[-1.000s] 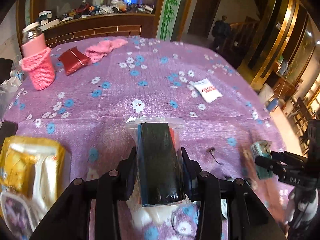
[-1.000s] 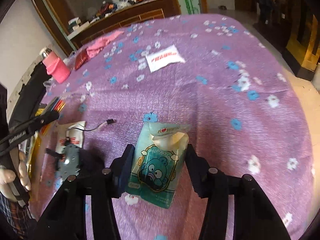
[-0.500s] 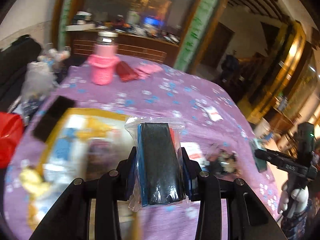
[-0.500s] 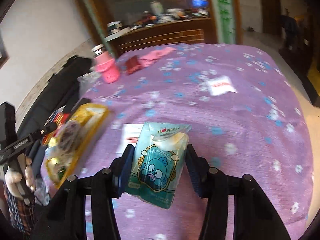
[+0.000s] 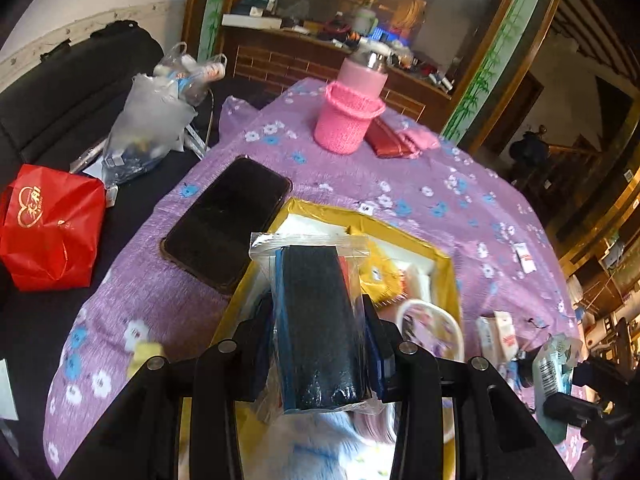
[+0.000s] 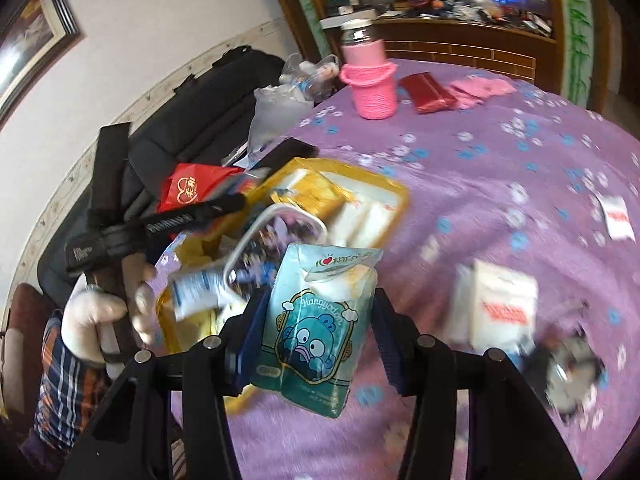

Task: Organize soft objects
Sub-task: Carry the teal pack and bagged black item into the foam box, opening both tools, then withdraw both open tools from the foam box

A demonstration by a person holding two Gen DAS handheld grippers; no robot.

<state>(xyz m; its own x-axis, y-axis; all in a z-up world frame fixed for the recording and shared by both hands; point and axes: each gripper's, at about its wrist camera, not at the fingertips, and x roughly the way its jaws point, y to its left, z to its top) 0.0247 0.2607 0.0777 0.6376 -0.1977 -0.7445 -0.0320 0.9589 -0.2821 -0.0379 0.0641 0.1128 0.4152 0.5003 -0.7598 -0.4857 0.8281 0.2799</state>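
Left wrist: gripper (image 5: pixel 318 336) clamps bagged black pack (image 5: pixel 316 328) over packet-filled yellow box (image 5: pixel 442 258).

Swung from the open purple tablecloth (image 5: pixel 460 200) toward the yellow box (image 5: pixel 444 264) at 9 o'clock: left gripper (image 5: pixel 316 320) with its bagged black pack (image 5: pixel 316 320) now above it, phone (image 5: pixel 228 220) at 11. Right gripper (image 6: pixel 316 320), carrying the tissue pack (image 6: pixel 316 320), now beside the box's 5 o'clock corner.

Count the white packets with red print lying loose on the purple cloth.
2. One packet lies near the right tool, right of its tissue pack. The other lies farther off, toward the table's right edge. More may be hidden or blurred.
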